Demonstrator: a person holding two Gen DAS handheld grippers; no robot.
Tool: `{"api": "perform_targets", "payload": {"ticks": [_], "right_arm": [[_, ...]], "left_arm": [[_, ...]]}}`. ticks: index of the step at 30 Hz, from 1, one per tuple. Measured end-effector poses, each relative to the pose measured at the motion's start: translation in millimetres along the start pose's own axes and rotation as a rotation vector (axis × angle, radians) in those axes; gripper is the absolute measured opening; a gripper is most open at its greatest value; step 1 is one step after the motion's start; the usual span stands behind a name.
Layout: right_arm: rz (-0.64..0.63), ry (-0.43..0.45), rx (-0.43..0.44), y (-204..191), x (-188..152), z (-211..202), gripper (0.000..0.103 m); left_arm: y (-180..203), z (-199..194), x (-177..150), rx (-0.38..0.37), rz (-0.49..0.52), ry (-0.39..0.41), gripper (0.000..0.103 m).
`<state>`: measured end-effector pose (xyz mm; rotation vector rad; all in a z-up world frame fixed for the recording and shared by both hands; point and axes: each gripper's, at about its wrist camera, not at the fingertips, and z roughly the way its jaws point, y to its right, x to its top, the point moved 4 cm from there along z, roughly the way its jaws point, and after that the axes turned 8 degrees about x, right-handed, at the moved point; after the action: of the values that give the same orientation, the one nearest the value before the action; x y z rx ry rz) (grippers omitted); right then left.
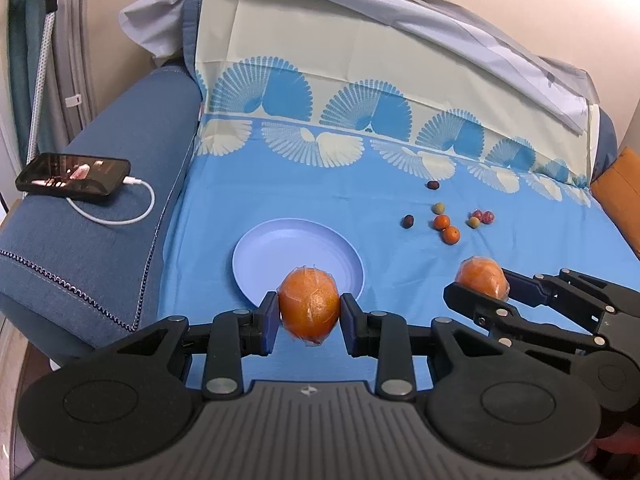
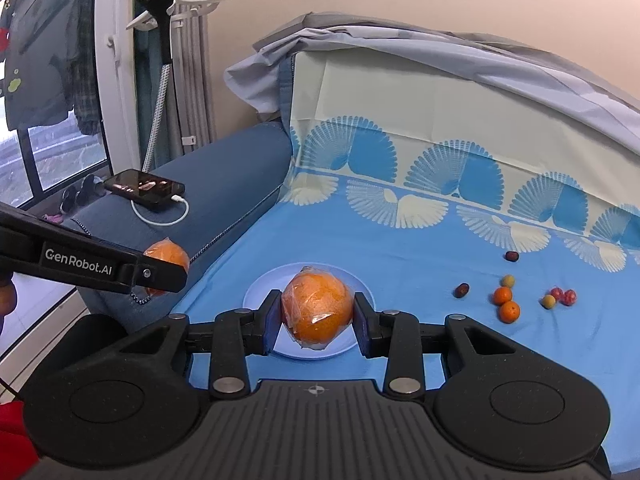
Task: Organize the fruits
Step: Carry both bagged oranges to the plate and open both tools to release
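While both hover above the round pale-blue plastic plate [image 1: 256, 256]:
Left gripper [image 1: 309, 316]: pinching a round plastic-wrapped orange [image 1: 309, 308].
Right gripper [image 2: 316, 318]: pinching another film-wrapped orange [image 2: 318, 308].

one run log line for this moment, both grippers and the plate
left gripper: shut on wrapped orange | right gripper: shut on second wrapped orange | plate: empty | small fruits: loose on sheet

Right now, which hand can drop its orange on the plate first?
Probably the left. The left gripper holds its wrapped orange right at the plate rim; the right gripper is off to the side.
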<state>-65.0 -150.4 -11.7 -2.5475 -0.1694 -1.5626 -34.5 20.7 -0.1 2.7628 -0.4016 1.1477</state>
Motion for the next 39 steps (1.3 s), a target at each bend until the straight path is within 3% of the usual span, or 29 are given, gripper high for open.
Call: {"api": "perform_targets", "payload": {"ticks": [11, 21, 39], "right_arm": [[0.025, -0.038, -0.016, 9, -9, 11, 0.039], [0.063, -0.129, -0.009, 22, -18, 49, 0.039], [0.073, -0.229, 0.008, 44, -13, 149, 0.039]], "left_arm": [[-6, 25, -1, 0.008, -0.018, -0.041, 0.035], [-10, 65, 12, 0.025, -0.021, -0.087, 0.035], [-7, 180, 42, 0.048, 0.042, -0.175, 0.035]]}}
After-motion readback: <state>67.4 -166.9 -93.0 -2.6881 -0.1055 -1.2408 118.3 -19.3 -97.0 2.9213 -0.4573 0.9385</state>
